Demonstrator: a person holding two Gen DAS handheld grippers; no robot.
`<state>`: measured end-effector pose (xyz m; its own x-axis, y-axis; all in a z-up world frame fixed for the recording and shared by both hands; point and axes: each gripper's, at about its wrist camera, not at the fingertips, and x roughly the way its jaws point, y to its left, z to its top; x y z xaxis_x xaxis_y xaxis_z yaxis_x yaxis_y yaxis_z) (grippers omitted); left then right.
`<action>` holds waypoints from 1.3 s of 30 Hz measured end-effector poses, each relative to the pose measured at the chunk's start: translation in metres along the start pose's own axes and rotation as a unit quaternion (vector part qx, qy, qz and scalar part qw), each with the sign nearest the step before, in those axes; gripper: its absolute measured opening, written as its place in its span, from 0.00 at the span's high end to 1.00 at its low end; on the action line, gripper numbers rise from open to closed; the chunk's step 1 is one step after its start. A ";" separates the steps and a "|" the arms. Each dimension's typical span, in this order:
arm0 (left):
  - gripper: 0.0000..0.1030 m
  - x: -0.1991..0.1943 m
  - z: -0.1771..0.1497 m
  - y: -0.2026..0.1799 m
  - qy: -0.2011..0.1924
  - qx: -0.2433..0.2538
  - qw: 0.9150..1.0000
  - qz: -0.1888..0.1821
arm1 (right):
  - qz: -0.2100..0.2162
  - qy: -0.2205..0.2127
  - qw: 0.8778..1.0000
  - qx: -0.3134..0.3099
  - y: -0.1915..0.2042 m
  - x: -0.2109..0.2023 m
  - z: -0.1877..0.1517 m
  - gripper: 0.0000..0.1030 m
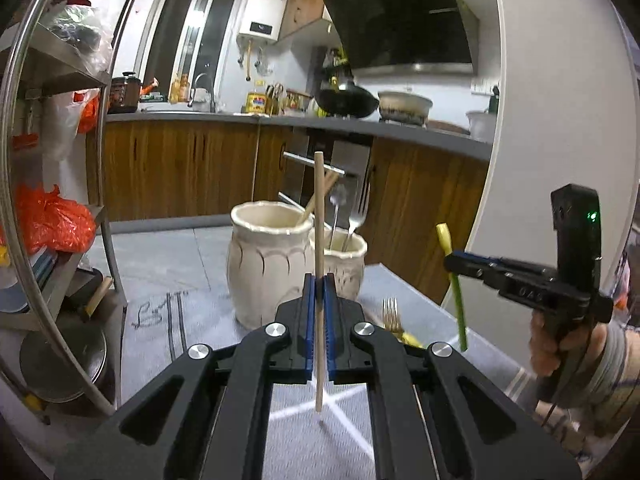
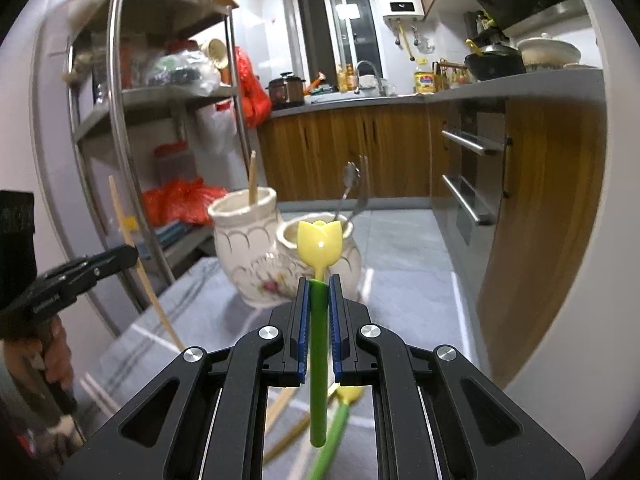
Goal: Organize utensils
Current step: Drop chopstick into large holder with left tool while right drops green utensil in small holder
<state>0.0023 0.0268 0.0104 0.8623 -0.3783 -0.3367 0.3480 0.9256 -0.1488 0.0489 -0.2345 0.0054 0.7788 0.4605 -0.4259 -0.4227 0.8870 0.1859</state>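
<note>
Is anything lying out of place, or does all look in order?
Some utensils are not sorted yet: a gold fork lies loose on the table beside the smaller jar, and another tulip-shaped utensil lies below the right gripper. Nothing looks spilled or broken.

Both the left gripper [image 1: 319, 296] and right gripper [image 2: 319, 300] are raised, fingers clamped tight.

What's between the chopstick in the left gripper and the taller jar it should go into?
Nothing visible. The chopstick, upright in the left gripper, has open space ahead to the taller jar, whose mouth already holds chopsticks.
</note>
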 end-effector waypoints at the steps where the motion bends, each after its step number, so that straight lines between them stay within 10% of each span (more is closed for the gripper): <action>1: 0.96 0.001 0.002 0.000 -0.001 -0.001 1.000 0.000 | 0.003 -0.001 1.000 0.001 0.001 0.002 0.002 0.90; 22: 0.96 0.010 0.127 0.013 -0.091 0.029 0.995 0.027 | 0.006 -0.118 0.992 0.046 0.003 0.066 0.100 0.90; 39: 0.96 0.118 0.074 0.040 0.045 -0.003 0.998 0.052 | -0.006 -0.008 0.999 0.034 -0.006 0.141 0.060 0.90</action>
<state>0.1450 0.0203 0.0338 0.8565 -0.2808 -0.4330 0.2571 0.9597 -0.1138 0.1894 -0.1726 -0.0027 0.7917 0.4491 -0.4142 -0.3802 0.8928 0.2413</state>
